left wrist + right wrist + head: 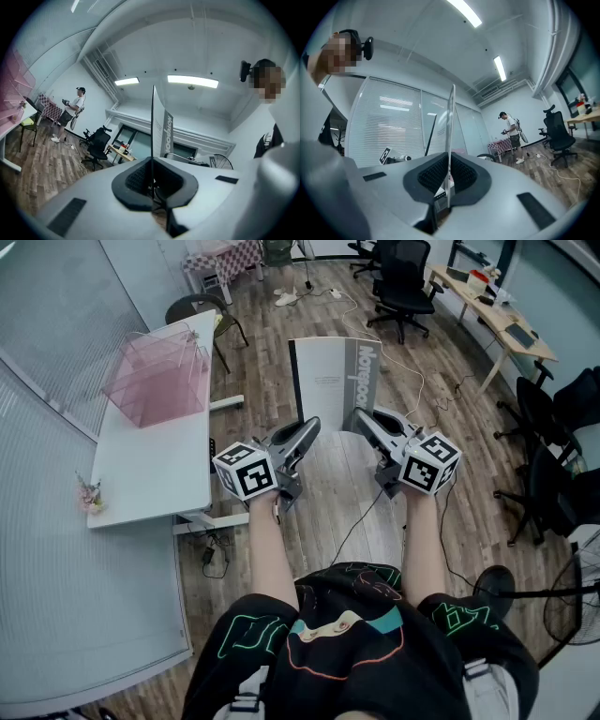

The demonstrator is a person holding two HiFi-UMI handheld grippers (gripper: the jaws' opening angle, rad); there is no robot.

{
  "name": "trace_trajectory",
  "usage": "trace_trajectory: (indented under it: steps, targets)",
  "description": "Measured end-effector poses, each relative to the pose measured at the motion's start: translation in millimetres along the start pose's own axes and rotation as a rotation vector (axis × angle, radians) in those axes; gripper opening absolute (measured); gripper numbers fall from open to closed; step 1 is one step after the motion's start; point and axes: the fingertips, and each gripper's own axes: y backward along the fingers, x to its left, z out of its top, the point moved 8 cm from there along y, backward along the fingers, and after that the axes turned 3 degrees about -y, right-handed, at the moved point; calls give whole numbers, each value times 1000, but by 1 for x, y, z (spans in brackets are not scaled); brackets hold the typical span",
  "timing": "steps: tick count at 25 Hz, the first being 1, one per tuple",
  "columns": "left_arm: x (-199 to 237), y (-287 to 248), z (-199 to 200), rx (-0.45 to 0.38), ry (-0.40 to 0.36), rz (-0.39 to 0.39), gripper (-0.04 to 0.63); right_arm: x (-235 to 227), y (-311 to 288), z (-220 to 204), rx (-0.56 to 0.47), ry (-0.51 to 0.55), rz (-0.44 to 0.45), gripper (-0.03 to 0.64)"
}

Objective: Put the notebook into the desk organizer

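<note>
I hold a white notebook point(330, 381) with a grey printed band up in the air over the wood floor, nearly flat to the head view. My left gripper point(307, 430) is shut on its lower left edge. My right gripper point(364, 419) is shut on its lower right edge. In the left gripper view the notebook point(166, 133) stands edge-on between the shut jaws of the left gripper point(152, 180). The right gripper view shows the notebook's thin edge point(451, 136) clamped in the right gripper point(449, 180). The pink see-through desk organizer point(159, 376) stands on the white table point(155, 470) to the left.
A small flower sprig point(90, 495) lies at the table's left edge. Black office chairs point(403, 282) and a wooden desk point(492, 320) stand at the back right. A white cable point(412, 381) runs over the floor. A person point(70, 115) stands far off.
</note>
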Motion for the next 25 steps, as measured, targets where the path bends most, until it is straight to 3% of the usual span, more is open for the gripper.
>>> trace_trajectory:
  steps: [12, 21, 25]
  targets:
    - [-12, -32, -10, -10, -2, -16, 2, -19, 26, 10, 4, 23, -24, 17]
    - [11, -19, -18, 16, -12, 0, 2, -21, 9, -15, 9, 24, -46, 21]
    - [1, -59, -12, 45, -32, -21, 2, -49, 28, 6, 0, 10, -70, 21]
